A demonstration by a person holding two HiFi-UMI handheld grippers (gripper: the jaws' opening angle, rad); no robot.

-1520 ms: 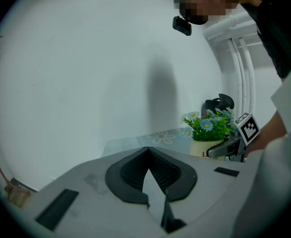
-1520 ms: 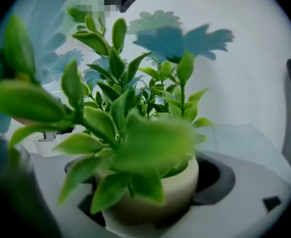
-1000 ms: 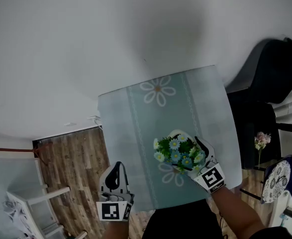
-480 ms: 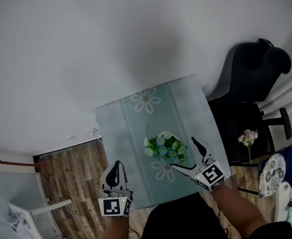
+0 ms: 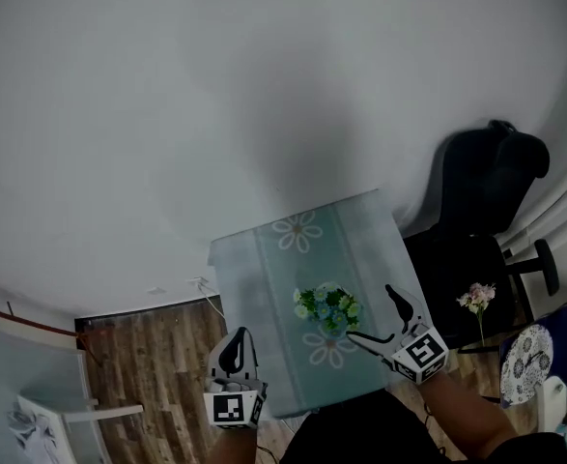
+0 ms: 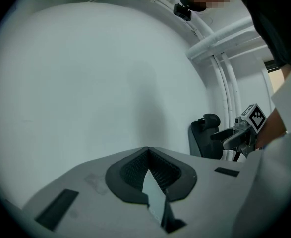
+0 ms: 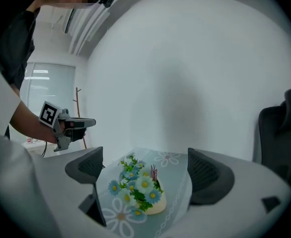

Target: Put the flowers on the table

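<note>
A bunch of blue and white daisies in a cream pot (image 5: 326, 306) stands on a small table with a pale teal daisy-print cloth (image 5: 264, 269). My right gripper (image 5: 372, 314) is open just right of the pot, clear of it. In the right gripper view the flowers (image 7: 137, 186) sit on the cloth (image 7: 177, 182) beyond the wide-apart jaws of the right gripper (image 7: 145, 165), touching neither. My left gripper (image 5: 235, 348) hangs at the table's near left corner, shut and empty. Its jaws meet in the left gripper view (image 6: 147, 155), facing the wall.
A black office chair (image 5: 481, 201) stands right of the table, with a thin vase of pink flowers (image 5: 476, 300) in front of it. Wood floor (image 5: 148, 356) lies to the left, a white wall behind. White furniture (image 5: 51, 423) is at lower left.
The right gripper, which was around the flowers a second ago, has opened, let them go and drawn back to the right. The flowers stay on the cloth. The left gripper hardly moved.
</note>
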